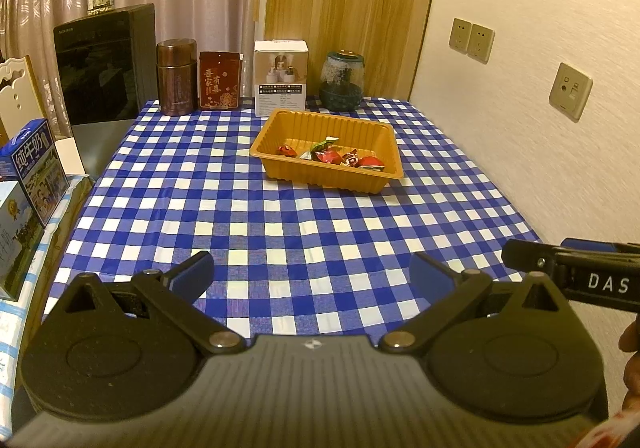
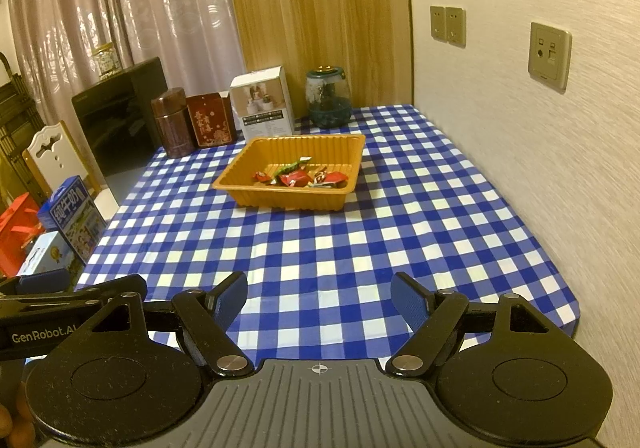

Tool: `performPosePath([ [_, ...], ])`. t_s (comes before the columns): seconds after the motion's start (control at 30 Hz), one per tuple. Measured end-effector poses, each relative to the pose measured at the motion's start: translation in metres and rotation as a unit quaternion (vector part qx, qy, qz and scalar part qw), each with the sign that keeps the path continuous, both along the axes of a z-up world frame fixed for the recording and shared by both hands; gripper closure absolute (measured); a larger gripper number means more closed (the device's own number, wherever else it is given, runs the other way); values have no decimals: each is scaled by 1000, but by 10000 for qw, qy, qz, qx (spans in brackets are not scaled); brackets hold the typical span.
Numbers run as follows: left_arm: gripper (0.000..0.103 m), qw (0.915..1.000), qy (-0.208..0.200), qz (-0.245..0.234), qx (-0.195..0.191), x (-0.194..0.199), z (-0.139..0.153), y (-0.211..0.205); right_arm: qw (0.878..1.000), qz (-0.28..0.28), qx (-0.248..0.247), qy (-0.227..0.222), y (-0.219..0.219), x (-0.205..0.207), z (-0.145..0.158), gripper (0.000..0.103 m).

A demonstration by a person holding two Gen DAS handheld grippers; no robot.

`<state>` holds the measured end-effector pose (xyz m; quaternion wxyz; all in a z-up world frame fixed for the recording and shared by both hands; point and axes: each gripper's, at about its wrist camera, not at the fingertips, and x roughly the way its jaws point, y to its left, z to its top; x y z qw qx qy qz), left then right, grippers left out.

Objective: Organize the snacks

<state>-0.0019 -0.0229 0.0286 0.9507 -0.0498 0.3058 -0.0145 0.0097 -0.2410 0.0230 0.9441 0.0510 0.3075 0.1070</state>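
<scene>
A desk [image 1: 280,232] under a blue checked cloth fills the corner by curtain and wall. Far back on it sits an orange tray [image 1: 280,164] with all the visible wrapped snacks [image 1: 332,157] inside; none lie loose, so sorting looks done. The left gripper [image 1: 310,274] and right gripper [image 2: 318,298] hover near the front edge, jaws wide and empty.

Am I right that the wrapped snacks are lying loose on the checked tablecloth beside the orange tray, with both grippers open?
Not quite: the wrapped snacks lie inside the orange tray, as the left wrist view shows. Both the left gripper and right gripper are open.
</scene>
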Motion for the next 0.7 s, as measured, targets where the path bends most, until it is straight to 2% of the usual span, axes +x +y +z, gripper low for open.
performPosePath([
  [0.7,0,10000,11,-8,-10,0,-2,0,10000,-3,-5,-1,0,0,-1,25],
])
